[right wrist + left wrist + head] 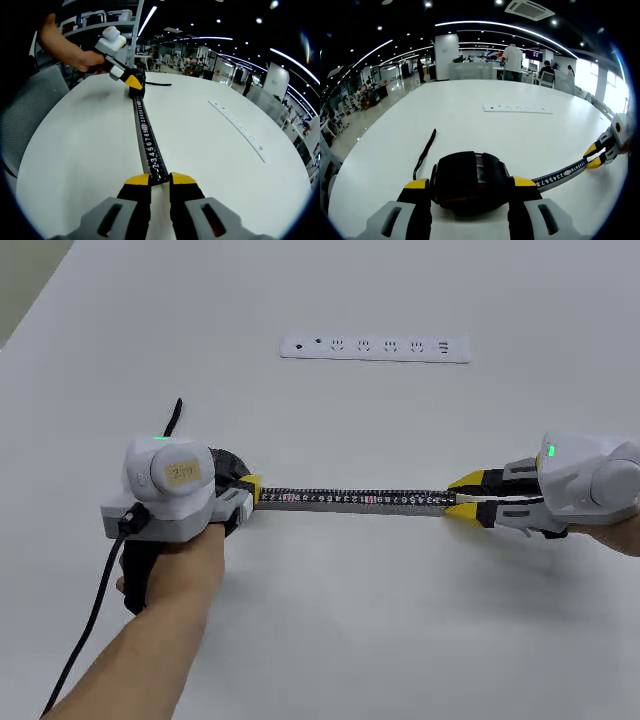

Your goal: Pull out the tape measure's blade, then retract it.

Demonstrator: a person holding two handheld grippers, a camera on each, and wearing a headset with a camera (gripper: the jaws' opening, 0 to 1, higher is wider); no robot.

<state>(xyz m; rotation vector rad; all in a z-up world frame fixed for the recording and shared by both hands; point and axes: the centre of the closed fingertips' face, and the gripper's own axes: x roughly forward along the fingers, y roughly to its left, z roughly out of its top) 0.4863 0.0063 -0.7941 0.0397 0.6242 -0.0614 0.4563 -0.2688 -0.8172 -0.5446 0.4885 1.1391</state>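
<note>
While the left gripper (247,498) clamps the tape measure (470,177), the right gripper (466,498) pinches its blade (360,499).
Blade lies stretched flat across the white table (350,630) between them.

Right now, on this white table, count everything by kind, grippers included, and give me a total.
tape measure: 1
power strip: 1
grippers: 2, the left gripper and the right gripper
Total: 4
</note>
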